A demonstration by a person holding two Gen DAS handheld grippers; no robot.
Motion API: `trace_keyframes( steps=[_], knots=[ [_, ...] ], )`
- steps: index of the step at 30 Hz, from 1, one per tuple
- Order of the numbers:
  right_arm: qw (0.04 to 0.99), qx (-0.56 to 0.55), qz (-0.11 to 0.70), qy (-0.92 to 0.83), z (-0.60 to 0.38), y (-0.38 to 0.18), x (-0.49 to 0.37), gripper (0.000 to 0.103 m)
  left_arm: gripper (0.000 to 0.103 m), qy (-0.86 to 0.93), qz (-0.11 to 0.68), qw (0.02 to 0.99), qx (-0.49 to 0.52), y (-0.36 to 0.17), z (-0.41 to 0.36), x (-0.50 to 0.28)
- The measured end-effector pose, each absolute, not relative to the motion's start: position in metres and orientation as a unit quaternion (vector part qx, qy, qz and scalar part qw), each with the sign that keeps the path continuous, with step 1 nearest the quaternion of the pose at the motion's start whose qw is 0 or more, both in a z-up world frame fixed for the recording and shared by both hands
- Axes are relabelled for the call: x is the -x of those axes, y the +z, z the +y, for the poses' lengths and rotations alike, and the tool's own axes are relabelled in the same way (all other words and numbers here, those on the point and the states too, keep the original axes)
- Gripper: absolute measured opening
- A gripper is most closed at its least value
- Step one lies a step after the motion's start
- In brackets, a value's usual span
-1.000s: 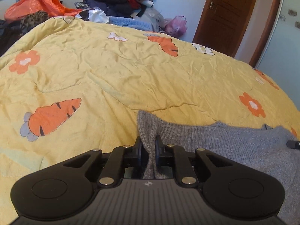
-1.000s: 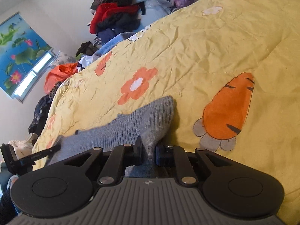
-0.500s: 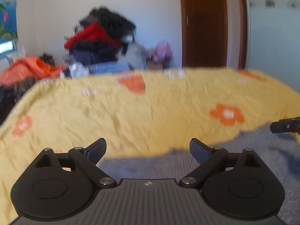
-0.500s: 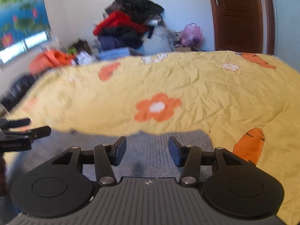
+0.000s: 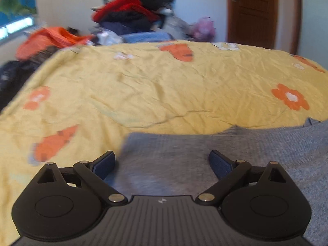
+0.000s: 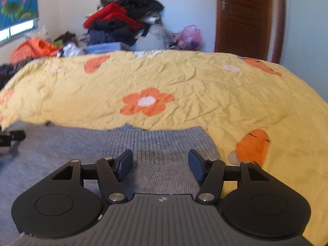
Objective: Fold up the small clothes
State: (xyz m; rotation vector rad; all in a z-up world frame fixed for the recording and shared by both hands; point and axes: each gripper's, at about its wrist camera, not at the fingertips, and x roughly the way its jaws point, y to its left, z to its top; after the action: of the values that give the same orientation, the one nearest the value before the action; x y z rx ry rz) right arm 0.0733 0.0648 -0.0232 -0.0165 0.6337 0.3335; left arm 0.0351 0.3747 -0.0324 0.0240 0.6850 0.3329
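Both my hand-held grippers, left (image 5: 162, 165) and right (image 6: 160, 165), released, empty above grey sweater (image 6: 160, 143) on bed (image 6: 184, 86). Between folds, I judge; next: regrip edge ahead.

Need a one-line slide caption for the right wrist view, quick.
Right claw open above the gray knit sweater spread on the yellow carrot-and-flower quilt.

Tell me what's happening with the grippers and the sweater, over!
Left hand-held gripper open, empty. Right hand-held gripper open, empty. Grey knit sweater lying on the yellow bedspread, beneath both. Nothing in the way.
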Motion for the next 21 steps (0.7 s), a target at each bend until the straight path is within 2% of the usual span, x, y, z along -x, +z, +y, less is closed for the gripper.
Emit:
trace_keyframes(
  steps=[2,3,5,9,11,15,21],
  knots=[
    [0.942,-0.010,0.281,0.185,0.061,-0.008,-0.045,0.071,0.098,0.173,0.304,0.937,-0.013,-0.015,0.361,-0.007],
    [0.943,-0.008,0.270,0.194,0.062,-0.004,-0.033,0.079,0.098,0.160,0.283,0.946,-0.003,-0.008,0.353,0.009],
    [0.944,0.020,0.262,0.198,0.071,-0.006,-0.018,0.081,0.098,0.138,0.264,0.955,0.006,-0.002,0.335,0.031],
    [0.944,0.091,0.268,0.168,0.088,-0.025,-0.013,0.080,0.098,0.104,0.315,0.943,0.001,-0.023,0.311,0.028],
    [0.941,0.095,0.286,0.154,0.085,-0.040,-0.019,0.089,0.100,0.114,0.328,0.938,0.008,-0.038,0.315,0.026],
    [0.930,0.003,0.336,0.149,0.059,-0.047,-0.040,0.102,0.103,0.111,0.326,0.938,0.039,-0.044,0.326,0.026],
    [0.929,0.007,0.337,0.153,0.062,-0.047,-0.036,0.102,0.103,0.113,0.329,0.937,0.046,-0.045,0.327,0.025]
  ],
)
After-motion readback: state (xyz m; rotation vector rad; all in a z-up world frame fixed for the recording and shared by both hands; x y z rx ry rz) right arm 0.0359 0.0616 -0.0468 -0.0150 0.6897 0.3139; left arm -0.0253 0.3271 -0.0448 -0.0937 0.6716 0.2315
